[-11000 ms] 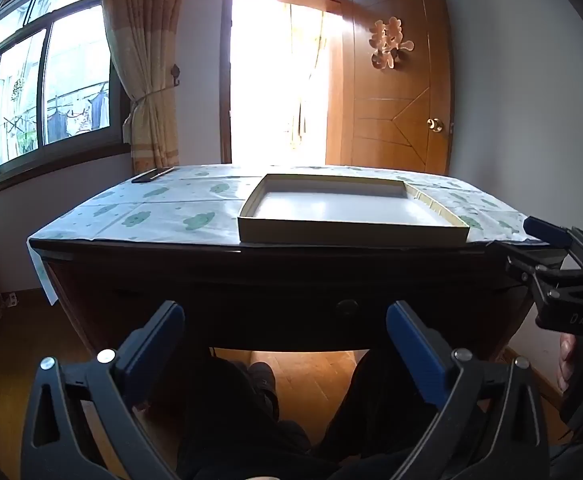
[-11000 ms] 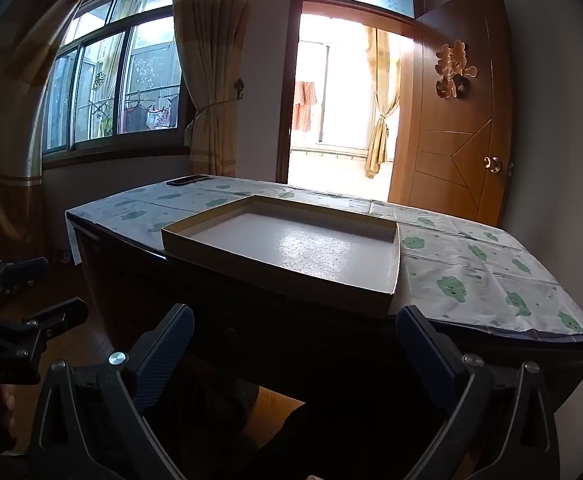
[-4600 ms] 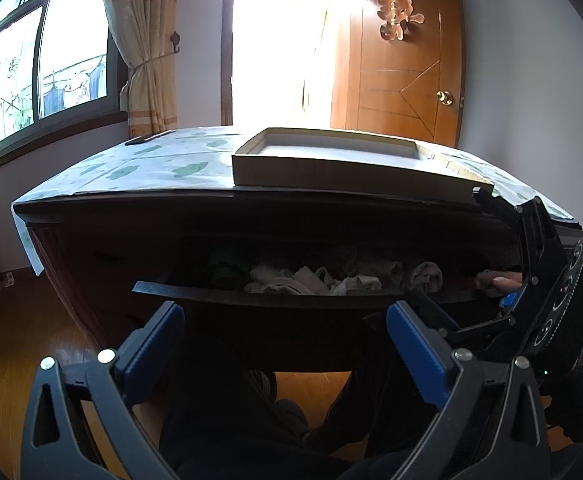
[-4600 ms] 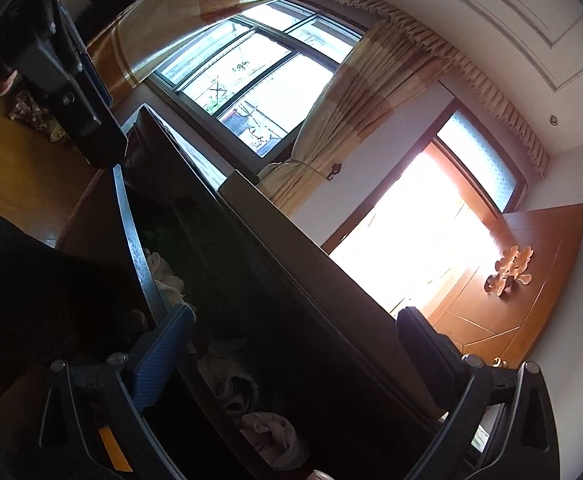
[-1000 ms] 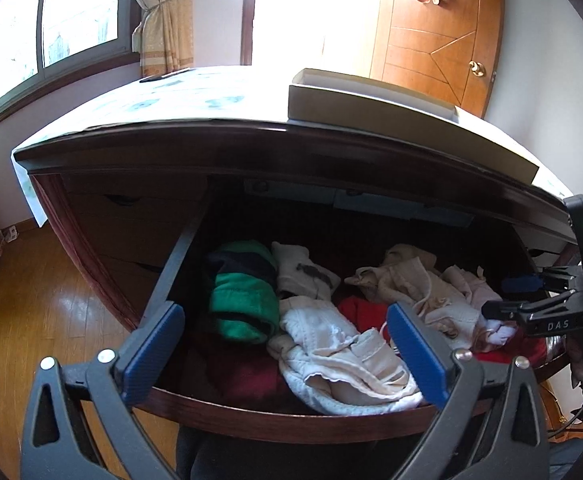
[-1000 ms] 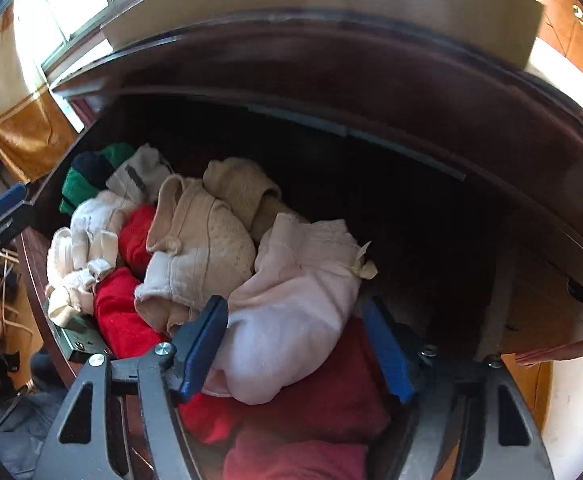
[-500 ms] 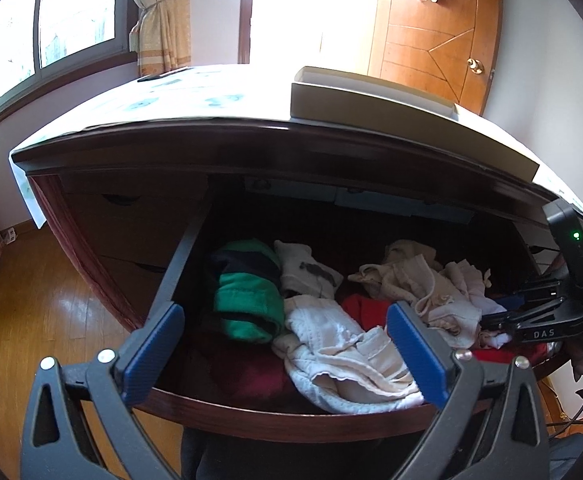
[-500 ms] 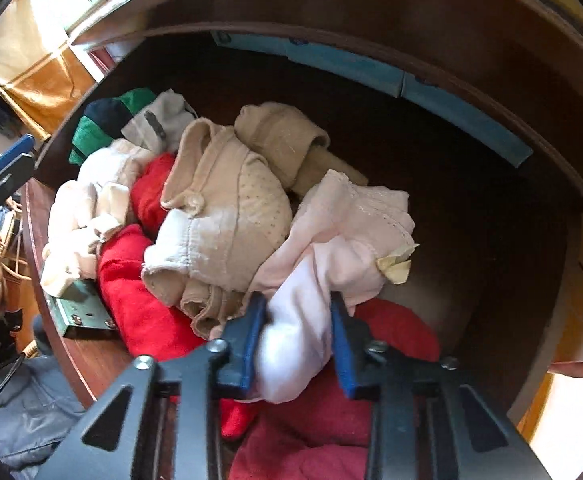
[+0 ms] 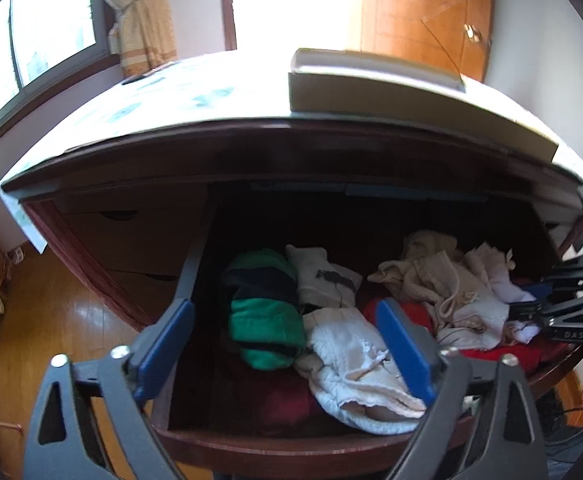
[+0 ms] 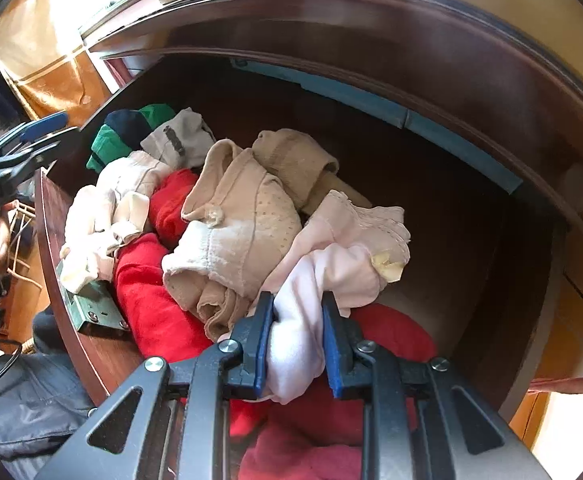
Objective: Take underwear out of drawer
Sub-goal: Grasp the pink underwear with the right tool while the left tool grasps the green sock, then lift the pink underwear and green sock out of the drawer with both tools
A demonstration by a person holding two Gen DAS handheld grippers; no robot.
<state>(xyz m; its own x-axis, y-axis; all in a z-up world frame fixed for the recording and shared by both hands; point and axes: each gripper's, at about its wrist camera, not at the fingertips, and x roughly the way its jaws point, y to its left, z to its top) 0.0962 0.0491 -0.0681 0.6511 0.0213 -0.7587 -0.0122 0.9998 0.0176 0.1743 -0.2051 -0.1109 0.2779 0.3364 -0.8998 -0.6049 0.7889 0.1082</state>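
The right gripper (image 10: 297,334) is pinching pale pink underwear (image 10: 331,268) lying atop the clothes heap in the open dark-wood drawer (image 9: 275,446). The left gripper (image 9: 287,354), jaws spread with nothing between them and just closing a little, is hovering over the drawer's front, beneath a cloth-covered table (image 9: 163,92) in a sunlit, wood-floored room.

Strong daylight from the doorway (image 9: 295,4) and window (image 9: 31,40), both blown out white. Tabletop (image 9: 195,92) glares, its pattern washed out. Drawer (image 10: 431,184) interior dim, back wall near black; clothes at the front lit well. Left wrist view soft with slight blur. Heavy fisheye bending, dark corners in both views.
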